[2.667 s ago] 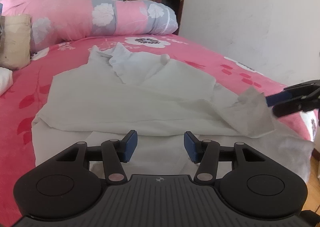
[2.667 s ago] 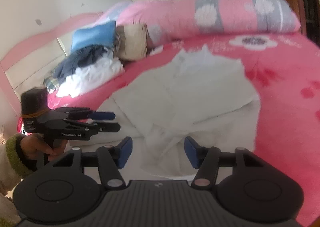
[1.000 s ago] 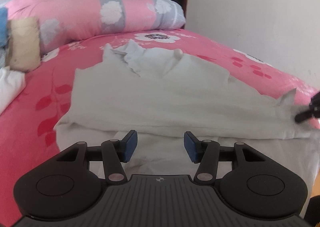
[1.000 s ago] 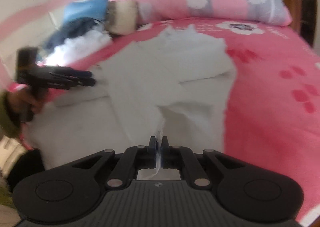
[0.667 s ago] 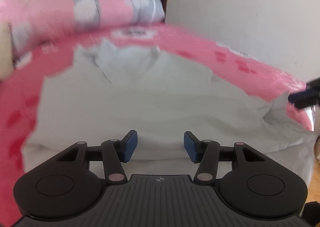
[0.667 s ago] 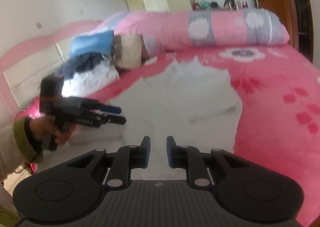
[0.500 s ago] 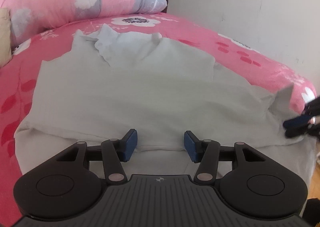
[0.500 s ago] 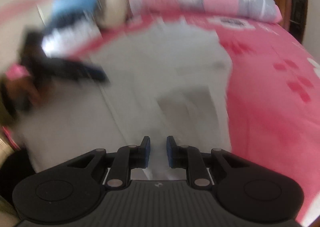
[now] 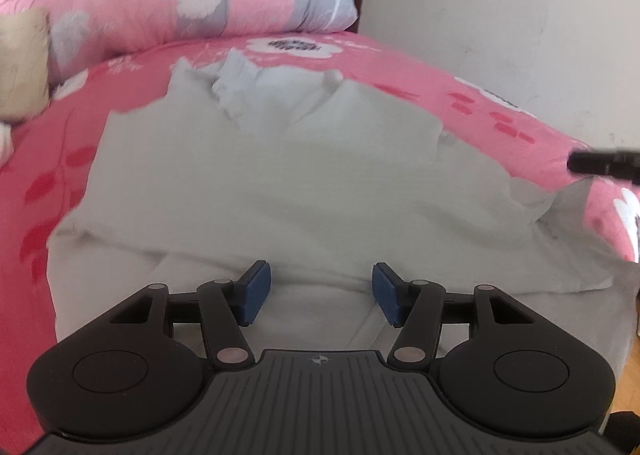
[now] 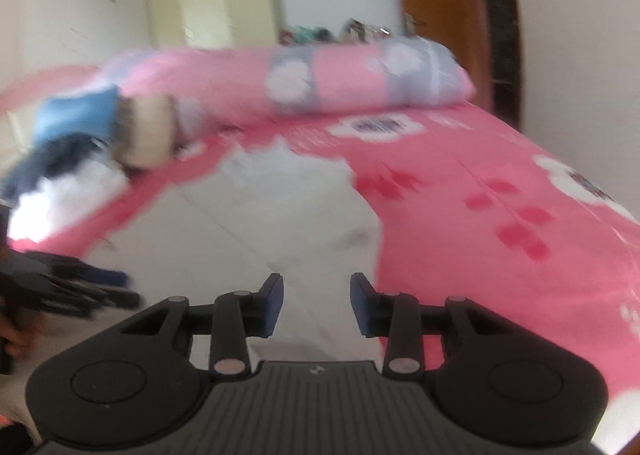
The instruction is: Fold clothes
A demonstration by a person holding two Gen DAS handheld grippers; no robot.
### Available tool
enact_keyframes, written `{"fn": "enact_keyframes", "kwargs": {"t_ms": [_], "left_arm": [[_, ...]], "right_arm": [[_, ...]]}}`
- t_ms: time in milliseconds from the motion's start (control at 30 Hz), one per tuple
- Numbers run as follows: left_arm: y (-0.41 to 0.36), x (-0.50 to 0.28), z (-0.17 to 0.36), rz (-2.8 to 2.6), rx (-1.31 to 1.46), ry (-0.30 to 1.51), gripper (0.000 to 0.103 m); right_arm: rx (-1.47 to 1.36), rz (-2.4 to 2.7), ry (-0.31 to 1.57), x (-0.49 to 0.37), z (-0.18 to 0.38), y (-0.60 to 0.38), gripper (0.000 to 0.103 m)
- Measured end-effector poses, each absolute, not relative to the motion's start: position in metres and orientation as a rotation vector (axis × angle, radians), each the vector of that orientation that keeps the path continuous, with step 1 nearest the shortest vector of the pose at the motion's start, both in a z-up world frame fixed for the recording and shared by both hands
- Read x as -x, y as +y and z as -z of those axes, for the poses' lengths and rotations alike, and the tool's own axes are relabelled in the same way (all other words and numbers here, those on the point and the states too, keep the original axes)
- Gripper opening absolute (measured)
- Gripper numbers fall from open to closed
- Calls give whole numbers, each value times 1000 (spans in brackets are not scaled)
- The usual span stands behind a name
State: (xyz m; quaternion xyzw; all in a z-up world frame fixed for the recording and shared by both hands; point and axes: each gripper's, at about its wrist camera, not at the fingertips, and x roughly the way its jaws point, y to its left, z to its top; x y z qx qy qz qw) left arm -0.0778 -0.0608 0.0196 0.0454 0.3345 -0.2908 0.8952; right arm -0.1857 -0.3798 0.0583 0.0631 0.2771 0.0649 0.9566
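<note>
Pink bed (image 9: pixel 60 127), blurred clothes pile (image 10: pixel 68 167)

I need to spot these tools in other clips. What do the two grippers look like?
Both match. The left gripper and the right gripper each have a black plastic body with a ribbed centre plate bearing a small logo, round domed housings at both sides, jointed black linkage arms with silver pivot pins, and two fingers faced with ridged blue pads. No cables or sleeves show.
</note>
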Motion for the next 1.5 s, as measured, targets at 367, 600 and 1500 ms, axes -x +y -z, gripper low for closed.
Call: {"fn": "enact_keyframes", "kwargs": {"t_ms": [367, 600, 1500], "left_arm": [[-57, 81, -24, 558, -67, 682, 57], [-37, 113, -52, 503, -57, 635, 58], [6, 19, -266, 402, -11, 298, 103]], "right_arm": [[3, -71, 580, 213, -19, -363, 38], [-77, -90, 480, 247, -43, -373, 38], [-62, -211, 238, 197, -321, -410, 59]]}}
